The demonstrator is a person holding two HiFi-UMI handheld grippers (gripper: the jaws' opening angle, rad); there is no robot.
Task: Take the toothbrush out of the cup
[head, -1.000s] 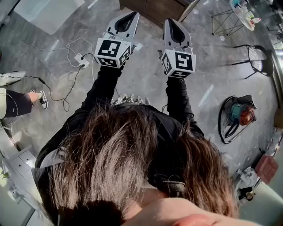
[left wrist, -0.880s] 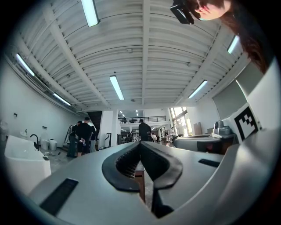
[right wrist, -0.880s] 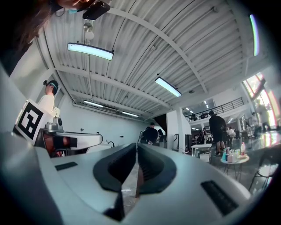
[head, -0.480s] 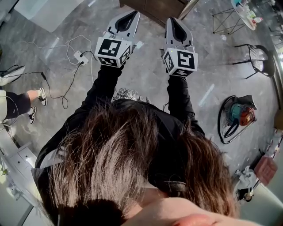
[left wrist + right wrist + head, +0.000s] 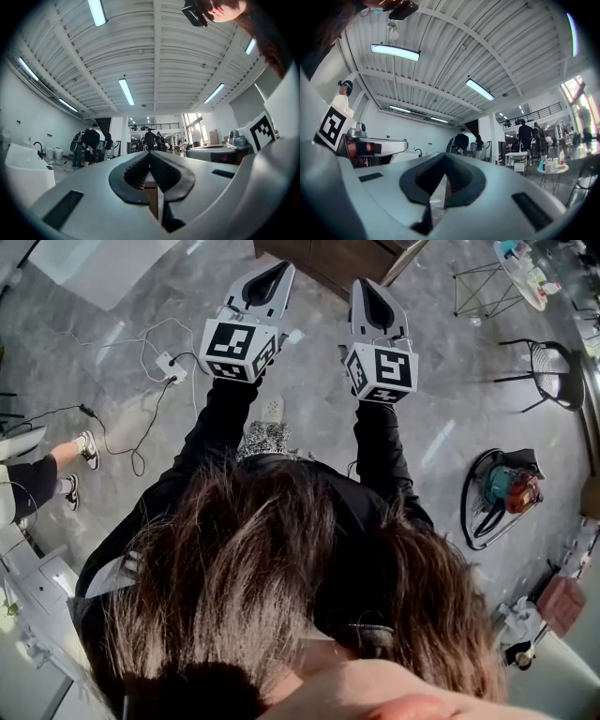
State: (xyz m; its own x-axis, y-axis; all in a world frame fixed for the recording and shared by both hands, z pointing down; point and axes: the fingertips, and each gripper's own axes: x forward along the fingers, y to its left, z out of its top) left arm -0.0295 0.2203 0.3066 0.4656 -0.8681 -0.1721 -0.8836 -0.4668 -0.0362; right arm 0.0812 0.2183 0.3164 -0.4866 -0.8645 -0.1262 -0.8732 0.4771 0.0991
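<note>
Left gripper point(image 5: 278, 273): the jaws are closed tight with nothing between them; it is held out over the floor point(image 5: 450, 418), just right of the power strip point(image 5: 172, 367) in the head view
Right gripper point(image 5: 361, 287): the jaws are closed too, and empty; it is farther right of the power strip, side by side with the left gripper
Toothbrush: not in any view, so I cannot tell where it is
Cup: not in any view either
Round bench point(image 5: 525, 277): far to the right of the power strip, with small bottles on it; they are too tiny to tell if a cup is there
Step now: I think the job has not started, and the cup must be found first
How to do it well: open one pair of jaws before reaching in, hold the cup steady with the other gripper, pinch the handle above the rim, and pull along its length so the cup does not tip
Which way the toothbrush points: cannot tell; my guess is that it stands in the cup with its long side going up, maybe leaning on the rim
</note>
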